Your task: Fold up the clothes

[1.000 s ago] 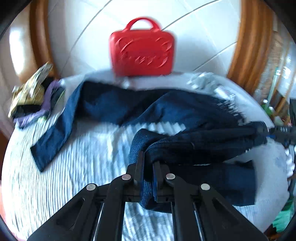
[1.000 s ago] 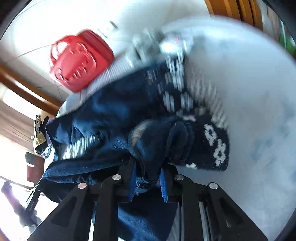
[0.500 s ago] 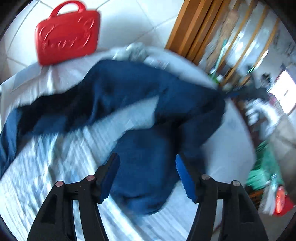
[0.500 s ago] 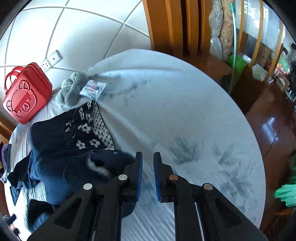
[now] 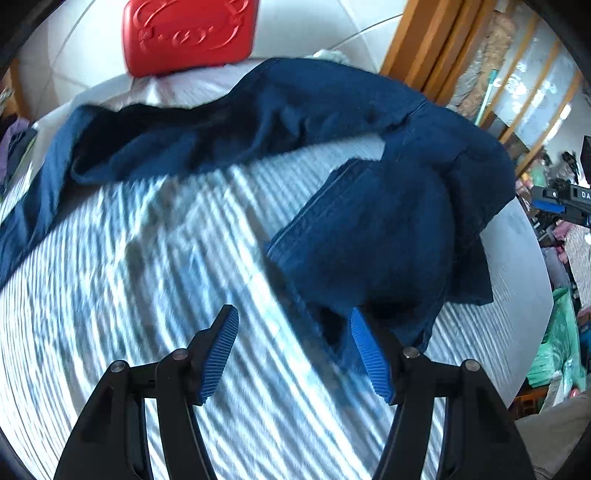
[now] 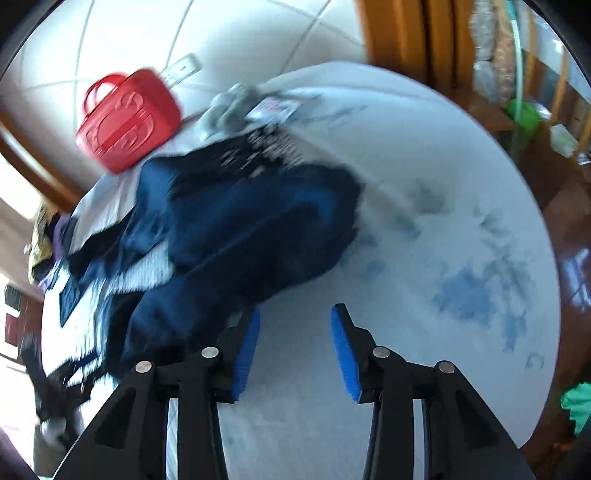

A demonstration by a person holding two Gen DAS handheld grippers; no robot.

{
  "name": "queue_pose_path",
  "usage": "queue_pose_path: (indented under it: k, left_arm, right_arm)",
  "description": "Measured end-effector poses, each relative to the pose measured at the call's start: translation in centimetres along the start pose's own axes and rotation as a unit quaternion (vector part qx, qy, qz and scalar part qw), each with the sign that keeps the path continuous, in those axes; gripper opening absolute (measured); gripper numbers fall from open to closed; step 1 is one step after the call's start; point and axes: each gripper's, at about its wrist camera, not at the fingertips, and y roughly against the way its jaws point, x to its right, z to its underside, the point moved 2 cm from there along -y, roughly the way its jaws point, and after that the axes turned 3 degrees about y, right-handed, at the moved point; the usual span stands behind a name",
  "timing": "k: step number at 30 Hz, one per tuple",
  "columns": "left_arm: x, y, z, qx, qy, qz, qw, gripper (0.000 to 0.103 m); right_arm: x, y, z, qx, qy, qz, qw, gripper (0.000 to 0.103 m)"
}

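Blur smears both views, so the weave of the dark blue jeans [image 5: 373, 236] is hard to read, and a patterned dark garment [image 6: 266, 147] beyond them shows only as speckled white marks. The denim lies on a round table under a striped white cloth [image 5: 147, 258], one long leg running far-left toward a red plastic case [image 5: 188, 33], the folded bulk humped at right. Left gripper [image 5: 293, 350] hangs with jaws spread, ribbed blue pads clear of the near hem. Right gripper [image 6: 295, 350], jaws just widening, holds nothing; denim sits just left of it.
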Motion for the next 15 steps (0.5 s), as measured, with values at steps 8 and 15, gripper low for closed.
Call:
queue_pose_path:
  k: [8, 15]
  left_arm:
    - [-1.9, -0.6, -1.9, 0.003, -0.025, 0.008, 0.9996, 0.065]
    - [-2.0, -1.0, -4.8, -0.008, -0.137, 0.093, 0.9861, 0.065]
  right_arm:
    - [-5.4, -0.5, 3.8, -0.015, -0.001, -0.065, 0.998, 0.040]
    - [-12.3, -3.5, 8.0, -0.032, 0.001, -0.105, 0.994, 0.040]
